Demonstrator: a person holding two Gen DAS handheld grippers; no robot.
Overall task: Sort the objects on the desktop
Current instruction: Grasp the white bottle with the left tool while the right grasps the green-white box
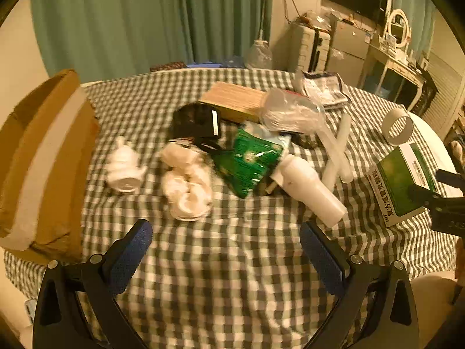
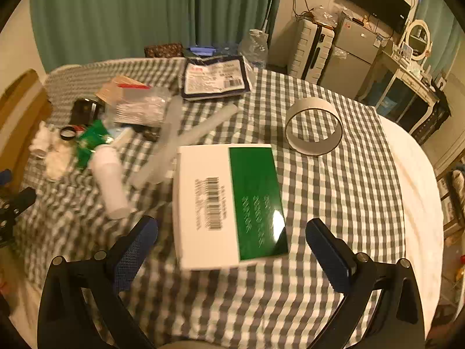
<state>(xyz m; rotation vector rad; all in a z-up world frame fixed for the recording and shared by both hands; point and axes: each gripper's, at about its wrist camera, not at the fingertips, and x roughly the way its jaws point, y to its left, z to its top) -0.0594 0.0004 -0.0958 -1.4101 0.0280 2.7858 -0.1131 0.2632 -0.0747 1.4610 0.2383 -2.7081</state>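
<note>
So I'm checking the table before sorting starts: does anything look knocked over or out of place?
Yes. The white bottle lies on its side by the green packet, and the tape roll and medicine box sit apart from the central heap. Nothing looks spilled.

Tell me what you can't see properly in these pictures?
- Cardboard box, left wrist view: blurred, its inside hidden by its own wall.
- Medicine box small print, right wrist view: smeared by blur.
- Black object, left wrist view: too dark to identify.
- Right hand-held gripper, left wrist view: cut off by the edge.
</note>
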